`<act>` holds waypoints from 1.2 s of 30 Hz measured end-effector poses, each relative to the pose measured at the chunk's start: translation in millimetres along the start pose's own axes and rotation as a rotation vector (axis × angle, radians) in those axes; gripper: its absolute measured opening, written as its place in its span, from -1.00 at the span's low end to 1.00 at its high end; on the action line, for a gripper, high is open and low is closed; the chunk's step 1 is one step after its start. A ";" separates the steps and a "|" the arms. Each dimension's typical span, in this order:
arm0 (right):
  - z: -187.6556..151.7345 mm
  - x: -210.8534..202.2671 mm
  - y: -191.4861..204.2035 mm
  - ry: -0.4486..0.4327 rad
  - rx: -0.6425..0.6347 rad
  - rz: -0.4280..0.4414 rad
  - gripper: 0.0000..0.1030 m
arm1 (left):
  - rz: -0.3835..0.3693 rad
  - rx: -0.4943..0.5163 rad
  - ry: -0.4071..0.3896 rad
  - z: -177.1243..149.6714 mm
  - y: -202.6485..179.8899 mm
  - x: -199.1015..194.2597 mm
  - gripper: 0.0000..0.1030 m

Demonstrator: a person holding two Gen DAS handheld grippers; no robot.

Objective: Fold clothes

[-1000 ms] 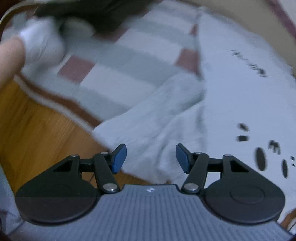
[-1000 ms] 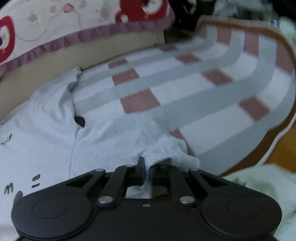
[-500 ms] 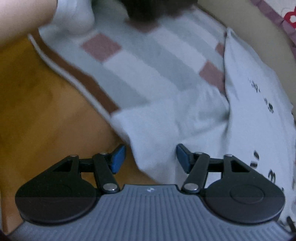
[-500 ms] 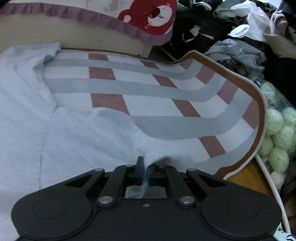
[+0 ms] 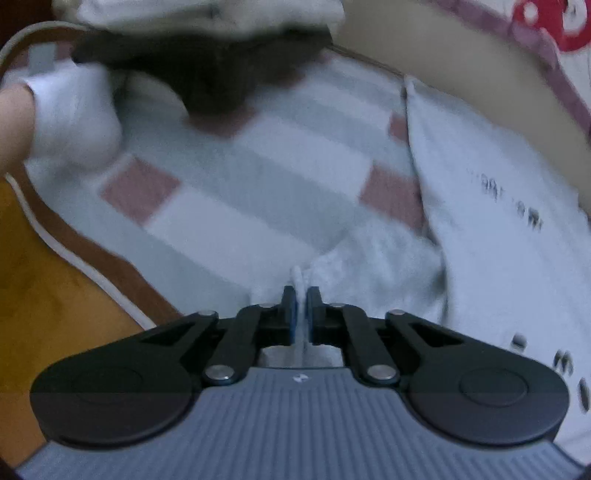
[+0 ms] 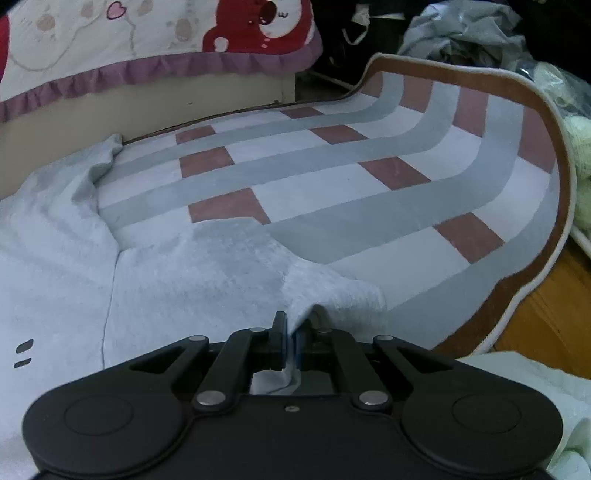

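A pale grey T-shirt (image 5: 498, 258) with dark print lies spread on a striped rug (image 5: 258, 184). My left gripper (image 5: 301, 291) is shut on a pinched fold at the edge of the shirt's sleeve, low over the rug. In the right wrist view the same shirt (image 6: 184, 280) fills the left and lower middle. My right gripper (image 6: 291, 325) is shut on the edge of its other sleeve, and cloth shows behind the closed pads. The shirt's hem is out of view.
The rug (image 6: 369, 192) has a brown border and lies on a wooden floor (image 5: 55, 295). A person's white-socked foot (image 5: 74, 118) and a dark garment (image 5: 207, 74) rest at its far left. Bear-print bedding (image 6: 147, 37), a clothes pile (image 6: 461, 33) and pale green balls (image 6: 580, 147) surround it.
The left gripper's jaws, wide apart over the sleeve before, have closed on a fold of it. The right gripper kept its hold on the other sleeve and sank slightly.
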State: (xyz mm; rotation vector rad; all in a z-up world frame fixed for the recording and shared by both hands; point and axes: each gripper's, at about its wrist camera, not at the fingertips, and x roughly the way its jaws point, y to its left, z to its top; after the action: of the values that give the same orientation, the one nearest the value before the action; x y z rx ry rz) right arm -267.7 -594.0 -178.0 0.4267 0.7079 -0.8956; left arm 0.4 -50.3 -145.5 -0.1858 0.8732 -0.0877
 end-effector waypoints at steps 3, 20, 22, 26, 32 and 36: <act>-1.1 -15.2 -5.3 -0.096 0.031 0.019 -0.93 | 0.000 -0.005 -0.189 18.6 6.1 -50.5 -0.90; 9.8 -30.8 -10.2 0.077 0.010 -0.112 -0.27 | 0.106 0.249 0.024 -9.8 -49.9 -54.6 0.47; 13.4 -53.5 -13.8 0.125 0.052 0.037 -0.19 | -0.047 0.323 0.084 -23.7 -73.1 -70.8 0.44; 7.8 -74.2 -0.7 0.355 0.040 0.440 0.03 | -0.294 0.507 0.275 -66.1 -118.9 -73.4 0.44; -26.1 -57.6 50.8 0.678 -0.057 0.599 0.04 | -0.349 0.700 0.471 -117.7 -157.2 -39.3 0.44; -25.9 -52.6 64.8 0.691 -0.120 0.567 0.06 | -0.304 0.766 0.458 -125.6 -164.6 -33.2 0.47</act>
State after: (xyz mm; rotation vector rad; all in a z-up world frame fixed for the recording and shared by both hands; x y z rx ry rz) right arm -246.4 -512.3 -155.4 0.7952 1.1834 -0.1481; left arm -117.4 -222.4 -166.8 0.4395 1.1997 -0.7582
